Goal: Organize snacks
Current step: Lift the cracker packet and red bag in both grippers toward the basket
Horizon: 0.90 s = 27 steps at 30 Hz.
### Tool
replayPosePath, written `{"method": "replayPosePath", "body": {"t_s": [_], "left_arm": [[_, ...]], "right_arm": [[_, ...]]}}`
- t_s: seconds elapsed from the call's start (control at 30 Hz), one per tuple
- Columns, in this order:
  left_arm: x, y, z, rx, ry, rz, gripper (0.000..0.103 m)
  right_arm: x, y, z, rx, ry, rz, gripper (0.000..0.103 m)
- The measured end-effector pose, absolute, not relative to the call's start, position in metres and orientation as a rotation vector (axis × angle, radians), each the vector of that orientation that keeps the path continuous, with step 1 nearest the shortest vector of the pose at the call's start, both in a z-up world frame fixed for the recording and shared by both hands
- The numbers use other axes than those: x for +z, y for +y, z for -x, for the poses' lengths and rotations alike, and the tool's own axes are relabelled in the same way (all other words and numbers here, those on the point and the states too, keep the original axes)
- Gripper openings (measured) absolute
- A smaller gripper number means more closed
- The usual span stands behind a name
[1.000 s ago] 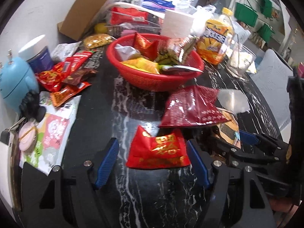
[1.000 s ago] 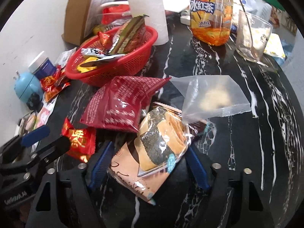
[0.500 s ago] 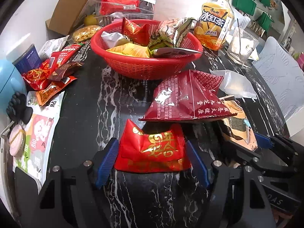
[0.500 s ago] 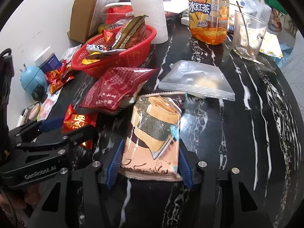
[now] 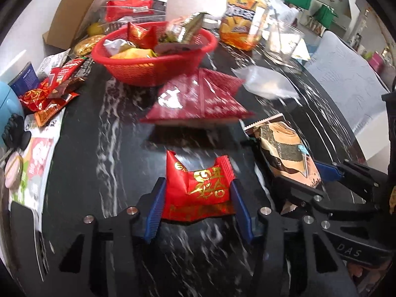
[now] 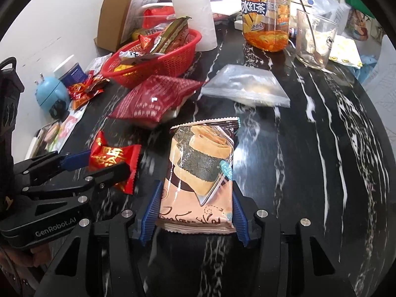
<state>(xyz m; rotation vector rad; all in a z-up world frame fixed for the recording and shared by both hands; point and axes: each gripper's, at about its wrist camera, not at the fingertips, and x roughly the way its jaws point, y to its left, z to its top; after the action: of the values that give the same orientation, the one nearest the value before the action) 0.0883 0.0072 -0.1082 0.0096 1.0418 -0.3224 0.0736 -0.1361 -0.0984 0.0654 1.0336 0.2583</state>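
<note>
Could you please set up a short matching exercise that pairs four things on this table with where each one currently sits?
Things:
1. small red packet
2. seaweed roll packet
3. clear bag
4. drinking glass

Places:
A. lying flat beyond the dark red pouch
B. between the right gripper pads
C. standing beside the tea bottle
D. between the left gripper pads

Pairs: 1-D, 2-B, 3-A, 4-C
</note>
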Motion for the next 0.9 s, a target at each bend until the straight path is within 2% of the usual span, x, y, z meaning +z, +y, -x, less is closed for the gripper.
{"method": "replayPosePath", "body": {"t_s": [0.57, 0.63, 0.7, 0.8, 0.9], "left_arm": [[-0.106, -0.007, -0.025, -0.337, 1.021, -0.065, 0.052], [-0.109, -0.008, -0.022, -0.339, 1.024, -0.08, 0.063], [-0.112, -0.012, -0.019, -0.329, 1.021, -0.117, 0.07], [-0.114, -0.014, -0.016, -0.318, 1.01, -0.13, 0.071], [-0.114, -0.014, -0.016, -0.312, 1.009, -0.129, 0.072]], "right_arm": [[-0.097, -0.151, -0.005, 0.245, 1.032, -0.059, 0.052], [-0.097, -0.152, 0.001, 0.241, 1.032, -0.065, 0.052], [-0.097, -0.153, 0.005, 0.235, 1.029, -0.072, 0.053], [-0.097, -0.152, 0.008, 0.216, 1.028, -0.054, 0.054], [-0.098, -0.154, 0.01, 0.204, 1.025, -0.041, 0.059]]}}
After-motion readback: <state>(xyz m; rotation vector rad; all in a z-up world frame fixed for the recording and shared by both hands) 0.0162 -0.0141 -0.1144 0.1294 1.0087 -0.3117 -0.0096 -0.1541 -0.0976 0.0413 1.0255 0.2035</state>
